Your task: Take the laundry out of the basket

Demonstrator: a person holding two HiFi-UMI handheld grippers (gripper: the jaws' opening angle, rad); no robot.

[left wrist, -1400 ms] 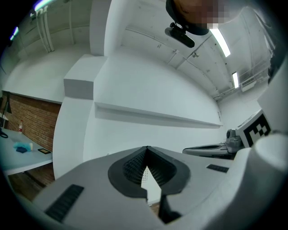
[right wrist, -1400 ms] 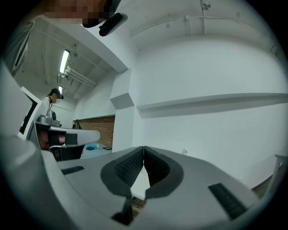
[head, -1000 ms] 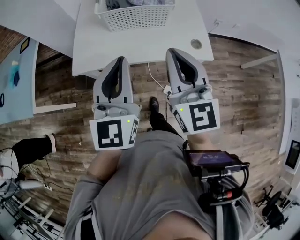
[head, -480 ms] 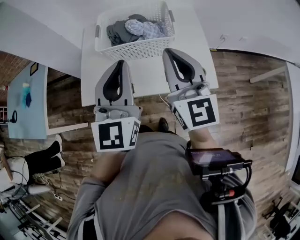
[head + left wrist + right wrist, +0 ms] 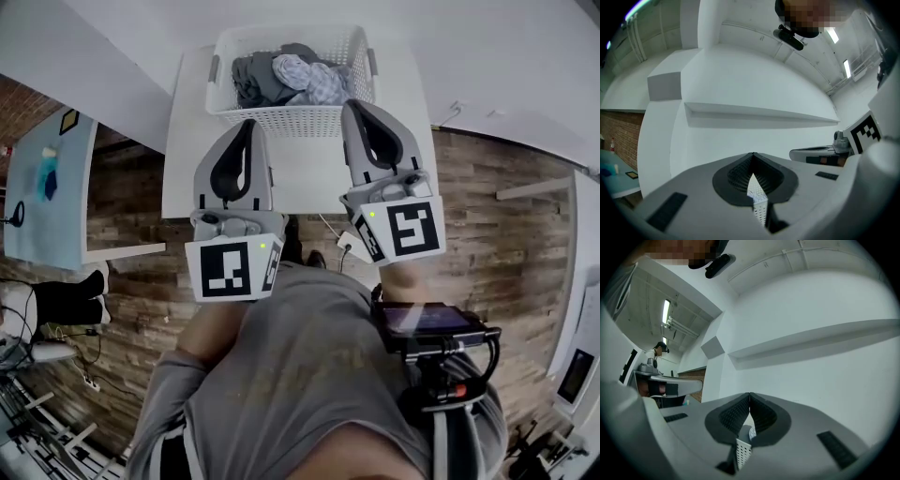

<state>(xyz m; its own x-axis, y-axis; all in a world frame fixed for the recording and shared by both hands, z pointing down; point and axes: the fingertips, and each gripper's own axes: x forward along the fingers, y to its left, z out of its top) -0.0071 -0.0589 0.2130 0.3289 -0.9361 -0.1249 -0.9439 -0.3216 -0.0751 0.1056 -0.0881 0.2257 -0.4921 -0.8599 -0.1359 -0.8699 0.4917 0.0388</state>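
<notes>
since a second ago the basket (image 5: 291,120) of laundry (image 5: 286,75) has come fully into view on the surface (image 5: 300,178). it now lies straight ahead of the left tool (image 5: 246,124) and right tool (image 5: 352,105), both pinched together and empty, the right slightly nearer.

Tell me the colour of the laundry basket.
White, with perforated walls; the basket shows best in the head view.

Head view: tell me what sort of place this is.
Likely a lab or studio workspace, not a home: a white table holds the laundry basket, and cables and stand legs clutter the wood-plank floor at lower left.
</notes>
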